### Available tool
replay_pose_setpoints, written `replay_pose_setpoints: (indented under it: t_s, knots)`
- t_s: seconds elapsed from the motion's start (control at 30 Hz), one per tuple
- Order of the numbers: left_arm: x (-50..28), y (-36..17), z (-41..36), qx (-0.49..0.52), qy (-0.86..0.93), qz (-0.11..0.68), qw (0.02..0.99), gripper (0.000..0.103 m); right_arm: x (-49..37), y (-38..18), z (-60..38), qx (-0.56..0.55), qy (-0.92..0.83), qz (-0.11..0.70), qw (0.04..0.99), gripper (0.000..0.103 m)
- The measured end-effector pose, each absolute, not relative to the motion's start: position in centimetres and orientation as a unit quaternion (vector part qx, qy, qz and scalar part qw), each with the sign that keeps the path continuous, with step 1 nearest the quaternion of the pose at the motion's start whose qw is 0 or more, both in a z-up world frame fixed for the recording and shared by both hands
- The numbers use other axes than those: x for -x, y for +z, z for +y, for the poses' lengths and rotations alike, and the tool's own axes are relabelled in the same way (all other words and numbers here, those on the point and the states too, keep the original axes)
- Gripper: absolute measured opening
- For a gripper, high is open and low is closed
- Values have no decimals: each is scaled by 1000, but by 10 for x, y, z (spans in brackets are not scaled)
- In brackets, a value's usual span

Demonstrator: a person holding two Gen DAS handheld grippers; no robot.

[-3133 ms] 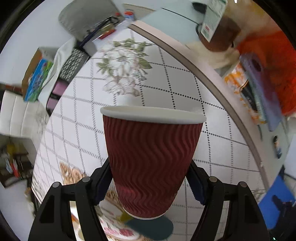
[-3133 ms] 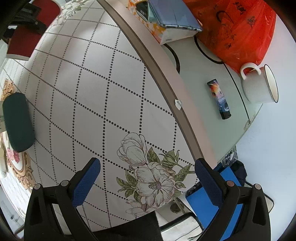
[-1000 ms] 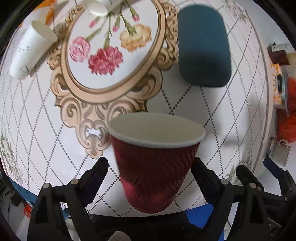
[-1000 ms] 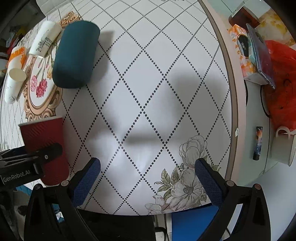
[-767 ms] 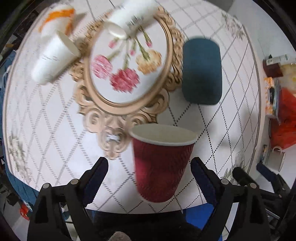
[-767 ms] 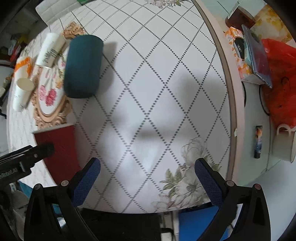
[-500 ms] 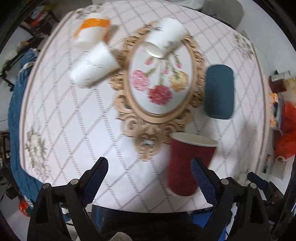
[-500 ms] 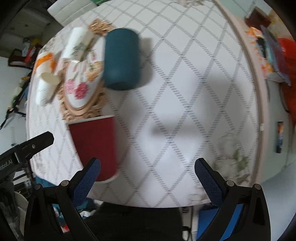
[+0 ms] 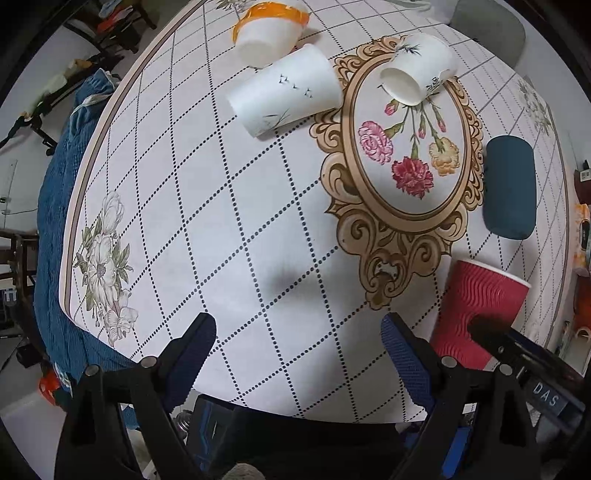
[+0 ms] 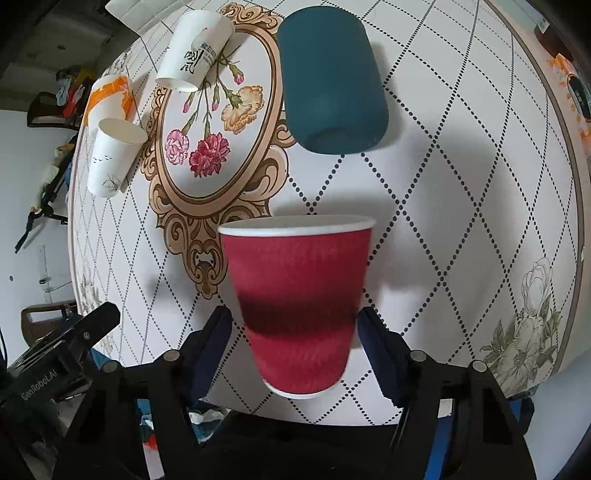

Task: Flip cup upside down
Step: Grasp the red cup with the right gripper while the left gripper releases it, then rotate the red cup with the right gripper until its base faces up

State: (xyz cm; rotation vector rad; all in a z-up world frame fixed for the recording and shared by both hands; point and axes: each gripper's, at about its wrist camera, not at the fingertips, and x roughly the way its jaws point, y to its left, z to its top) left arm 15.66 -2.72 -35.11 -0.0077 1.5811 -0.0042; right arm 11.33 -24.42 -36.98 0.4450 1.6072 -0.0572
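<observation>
A red ribbed paper cup point(image 10: 295, 306) with a white rim is held between the blue pads of my right gripper point(image 10: 293, 332), mouth pointing away from the camera toward the table below. The same cup shows at the right edge of the left wrist view point(image 9: 476, 310), with the right gripper's black finger across it. My left gripper point(image 9: 297, 339) is open and empty, high above the white diamond-pattern tablecloth point(image 9: 229, 221).
A dark teal cup point(image 10: 328, 85) lies on its side beside the oval flower print point(image 10: 214, 118). Two white paper cups point(image 9: 284, 96) point(image 9: 417, 74) lie on their sides, and an orange-banded cup point(image 9: 269, 26) sits at the far edge. The table's near edge is just below both grippers.
The left gripper let go of the red cup and pulled back to the left. The right gripper moved onto the cup and closed on it.
</observation>
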Motion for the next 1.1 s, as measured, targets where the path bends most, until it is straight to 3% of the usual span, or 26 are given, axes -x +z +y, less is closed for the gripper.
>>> replay_pose_setpoints:
  t_s: [0.57,0.87,1.0,1.1]
  knots:
    - [-155,-353,-31,-8,-15,708,706,91,-116,-368,-240,-176,-29,716,675,67]
    - [-157,-345,-31,-33,-8,686,727,91,-113,-354,-250,-183,-25,708,682,74]
    - [-157,-344,-31,-39,-12,682,730,91,-112,-328,-252,-134,-19,702,699,81]
    - [-155,-346,-33,-43,-17,681,731,91,-115,-296,-241,-29,6,691,722,85]
